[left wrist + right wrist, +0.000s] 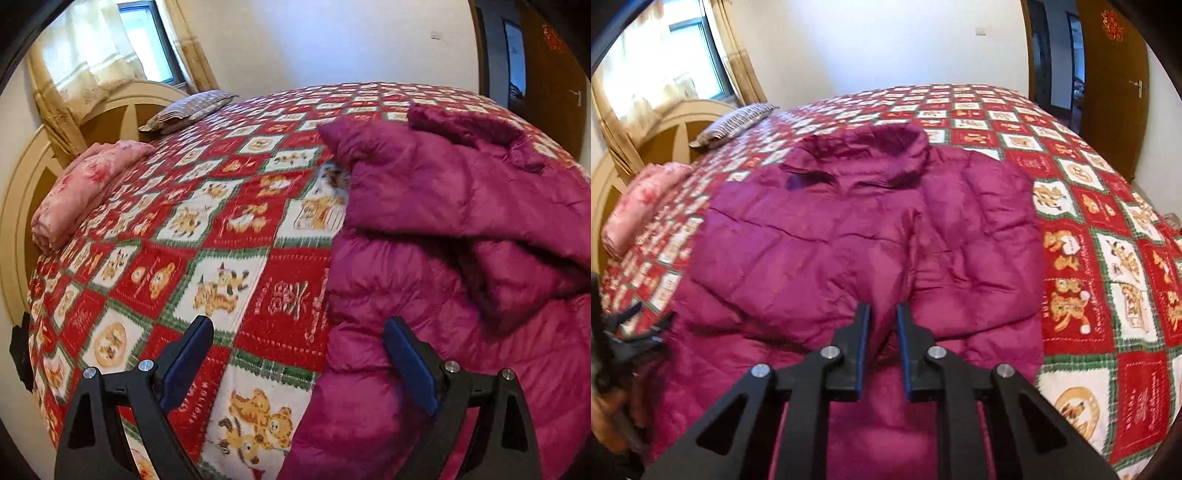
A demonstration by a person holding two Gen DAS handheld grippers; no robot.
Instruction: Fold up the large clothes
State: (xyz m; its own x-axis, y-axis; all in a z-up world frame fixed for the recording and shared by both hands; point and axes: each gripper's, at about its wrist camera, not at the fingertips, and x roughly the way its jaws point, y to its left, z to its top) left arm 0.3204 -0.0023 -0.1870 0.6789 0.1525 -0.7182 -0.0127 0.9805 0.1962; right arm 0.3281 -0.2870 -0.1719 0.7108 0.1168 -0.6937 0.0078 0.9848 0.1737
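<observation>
Magenta puffer jacket (849, 236) spread on the bed (1108, 258), its hem toward both grippers and its hood at the far end.

The jacket's long axis runs from the near bed edge straight away toward the hood; its near hem fabric bulges up between the fingers (862, 347) of the right gripper (882, 314), which stand narrow over the jacket's midline with the cloth pinched between them. The left gripper (299, 332) hangs at the jacket's left edge with its fingers (406, 354) spread wide: one over the bedspread, the other lying against the jacket's side, nothing gripped. So the right is already on the cloth, and the left need only close on the edge just beside it. Counted: one jacket, two grippers, one striped pillow (188, 110) and one folded pink blanket (81, 192), both well left of the jacket near the headboard.
</observation>
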